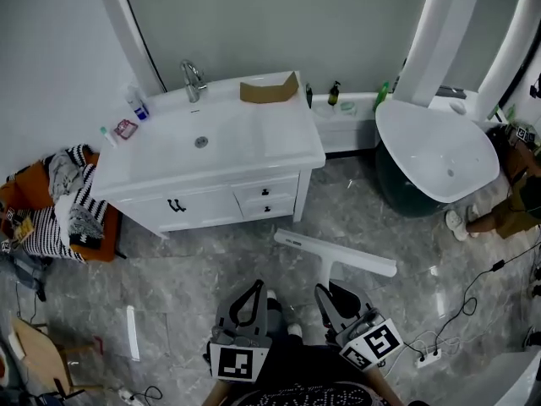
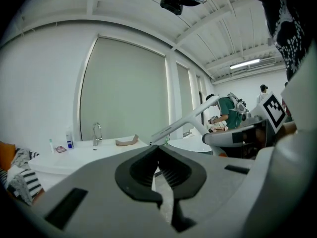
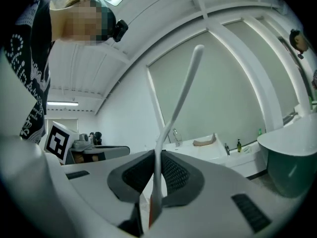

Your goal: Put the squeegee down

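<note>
The right hand-held gripper pinches the handle of the white squeegee, its blade held above the marble floor before the sink counter. Just beside it, the left hand-held gripper is pressed together, empty.

Squeegee handle's lower end out of sight within right gripper

We look down on a grey marble-tile floor. A white vanity with a sink and a chrome tap stands against a pale grey-green wall. Right of it we see a white tub, and left of it an orange chair heaped with clothes. Cables trail over the floor at right. A strip light glows on the white ribbed ceiling.
</note>
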`<state>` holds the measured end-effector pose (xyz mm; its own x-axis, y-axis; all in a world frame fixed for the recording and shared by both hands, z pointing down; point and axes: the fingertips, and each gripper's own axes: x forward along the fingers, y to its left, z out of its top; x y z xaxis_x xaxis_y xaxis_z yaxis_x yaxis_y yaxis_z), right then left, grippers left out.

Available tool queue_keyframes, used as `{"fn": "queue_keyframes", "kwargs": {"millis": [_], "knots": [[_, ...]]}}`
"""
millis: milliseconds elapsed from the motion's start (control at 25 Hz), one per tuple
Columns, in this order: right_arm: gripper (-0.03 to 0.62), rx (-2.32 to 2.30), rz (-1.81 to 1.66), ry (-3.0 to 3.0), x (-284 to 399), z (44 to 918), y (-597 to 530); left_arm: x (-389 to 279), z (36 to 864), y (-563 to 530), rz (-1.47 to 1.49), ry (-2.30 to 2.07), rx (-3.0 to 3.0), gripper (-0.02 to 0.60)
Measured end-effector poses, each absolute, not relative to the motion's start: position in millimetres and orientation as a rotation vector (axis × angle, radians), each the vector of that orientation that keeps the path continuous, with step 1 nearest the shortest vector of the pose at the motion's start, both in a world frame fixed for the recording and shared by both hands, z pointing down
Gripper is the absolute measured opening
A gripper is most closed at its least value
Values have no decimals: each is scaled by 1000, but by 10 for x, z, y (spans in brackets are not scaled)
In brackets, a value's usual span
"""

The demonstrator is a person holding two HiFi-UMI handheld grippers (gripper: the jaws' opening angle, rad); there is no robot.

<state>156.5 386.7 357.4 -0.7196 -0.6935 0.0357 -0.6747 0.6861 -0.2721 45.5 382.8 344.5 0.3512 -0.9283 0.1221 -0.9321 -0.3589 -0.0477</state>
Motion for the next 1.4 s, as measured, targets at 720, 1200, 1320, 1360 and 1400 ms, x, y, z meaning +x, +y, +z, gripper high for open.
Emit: {"fn": "queue_keyframes", "kwargs": {"millis": [720, 1200, 1320, 1360, 1400], "knots": [[55, -1223, -459, 2730, 1084, 3483, 2584, -161, 3346, 2454, 281, -1600, 2675, 5], [55, -1315, -507, 2784, 1103, 3694, 1703, -213, 3467, 1806, 254, -1680, 2537, 5], [55, -1300, -516, 2793, 1133, 3690, 1383, -241, 3393, 1546, 216, -1746, 2489, 5], [55, -1294, -514, 2795, 1143, 3683, 1280, -242, 3371, 1466, 210, -1763, 2479, 5], [55, -1288, -509, 2800, 1153, 3673, 1181, -239, 3355, 1391, 208, -1777, 2470, 5]]}}
